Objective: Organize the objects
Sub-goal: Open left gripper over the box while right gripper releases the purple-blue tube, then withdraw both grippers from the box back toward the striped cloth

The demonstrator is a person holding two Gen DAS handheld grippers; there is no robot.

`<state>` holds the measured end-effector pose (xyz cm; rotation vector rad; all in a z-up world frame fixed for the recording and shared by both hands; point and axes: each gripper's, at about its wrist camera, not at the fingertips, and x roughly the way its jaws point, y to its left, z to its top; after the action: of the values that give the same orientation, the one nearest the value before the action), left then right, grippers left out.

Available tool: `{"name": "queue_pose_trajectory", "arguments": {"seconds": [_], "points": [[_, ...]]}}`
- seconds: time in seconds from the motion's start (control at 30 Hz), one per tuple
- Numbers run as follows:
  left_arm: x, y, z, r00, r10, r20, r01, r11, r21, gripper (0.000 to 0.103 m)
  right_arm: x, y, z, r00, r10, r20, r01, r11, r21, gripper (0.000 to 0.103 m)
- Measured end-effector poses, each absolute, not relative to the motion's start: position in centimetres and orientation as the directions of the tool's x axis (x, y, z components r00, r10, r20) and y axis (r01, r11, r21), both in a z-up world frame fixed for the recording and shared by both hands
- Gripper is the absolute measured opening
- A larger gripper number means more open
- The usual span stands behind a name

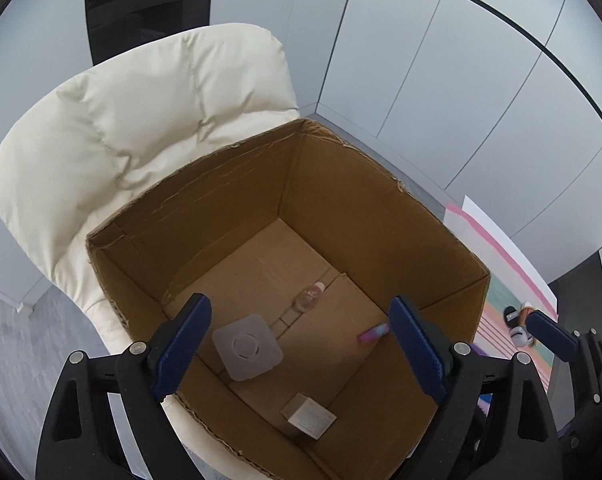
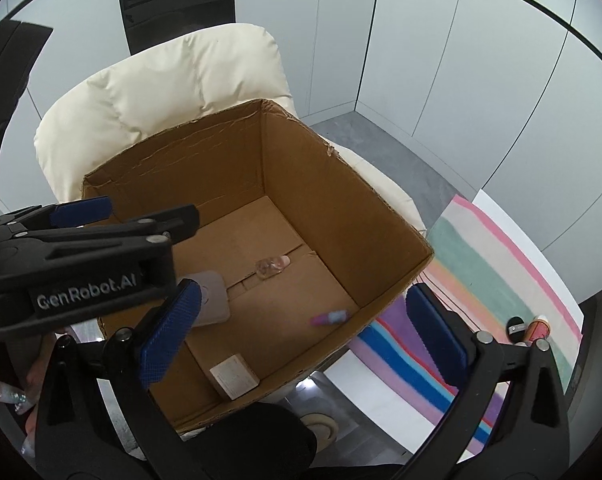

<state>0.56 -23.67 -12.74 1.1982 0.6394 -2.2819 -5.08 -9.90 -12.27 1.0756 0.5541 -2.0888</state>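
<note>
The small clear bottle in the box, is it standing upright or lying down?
Lying down: the clear bottle rests on its side on the cardboard box floor.

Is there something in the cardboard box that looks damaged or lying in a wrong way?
Yes, slightly. The cardboard box has a torn, ragged top rim, most at its far corner. Inside, the clear small bottle lies on its side, and the pink tube lies loose near the right wall. Nothing seems spilled.
</note>
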Motion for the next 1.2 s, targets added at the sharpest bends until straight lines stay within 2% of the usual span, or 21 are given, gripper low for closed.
{"name": "queue_pose_trajectory", "arguments": {"seconds": [0.57,1.2], "points": [[2.3,-22.6,-12.2,-0.489,-0.194,-0.851,0.592,-0.790,-0.159,0.092,-3.9,-7.9,-10.5,-0.423,-0.399,-0.814,0.727,-0.685,-0.042,0.103],[8.1,-18.6,-10.8,-0.470,-0.265,-0.842,0.574,-0.816,-0.063,0.092,0.1,-2.0,-9.7,-0.411,-0.410,-0.814,0.699,-0.715,0.008,0.103]]}}
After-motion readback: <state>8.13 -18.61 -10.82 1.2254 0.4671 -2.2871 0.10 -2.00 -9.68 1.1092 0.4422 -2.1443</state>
